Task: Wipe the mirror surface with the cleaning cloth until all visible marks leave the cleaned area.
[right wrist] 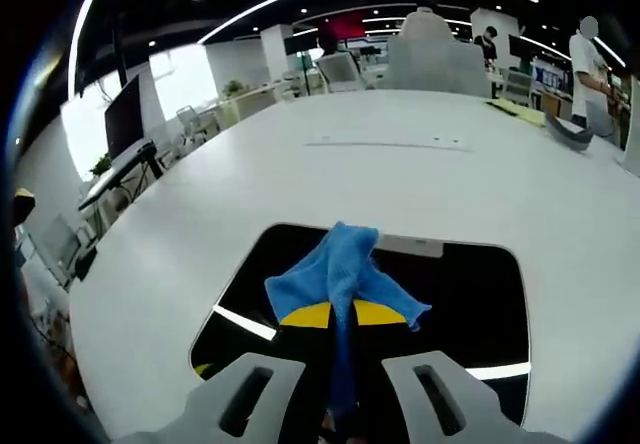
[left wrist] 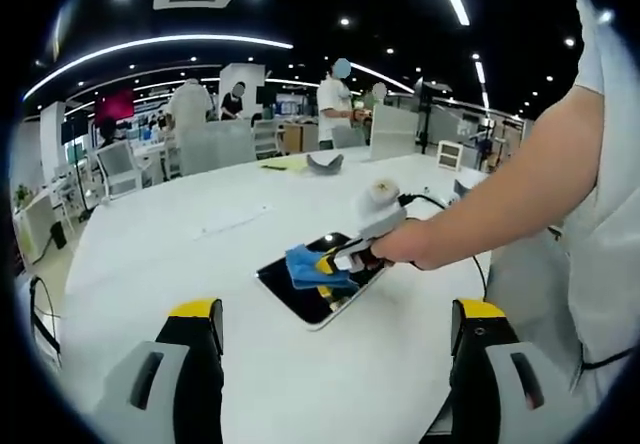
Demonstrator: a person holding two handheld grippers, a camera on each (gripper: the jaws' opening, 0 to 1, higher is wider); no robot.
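The mirror (left wrist: 318, 286) lies flat on the white worktop (left wrist: 200, 264), its long axis running diagonally in the left gripper view — crosswise in the right. The right claw (right wrist: 343, 314) grasps the blue cleaning cloth (right wrist: 342, 266), pressing it onto the glass. The left claw (left wrist: 335, 314) hangs released — well apart.

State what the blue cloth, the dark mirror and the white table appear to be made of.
Blue cleaning cloth: soft woven fabric, likely microfibre; it folds and looks matte and nubbly. Dark rectangular mirror: glass or similar glossy panel, showing sharp reflected light strips. White table: smooth, hard satin surface, possibly laminate; exact material unclear. Right gripper pinches the cloth.
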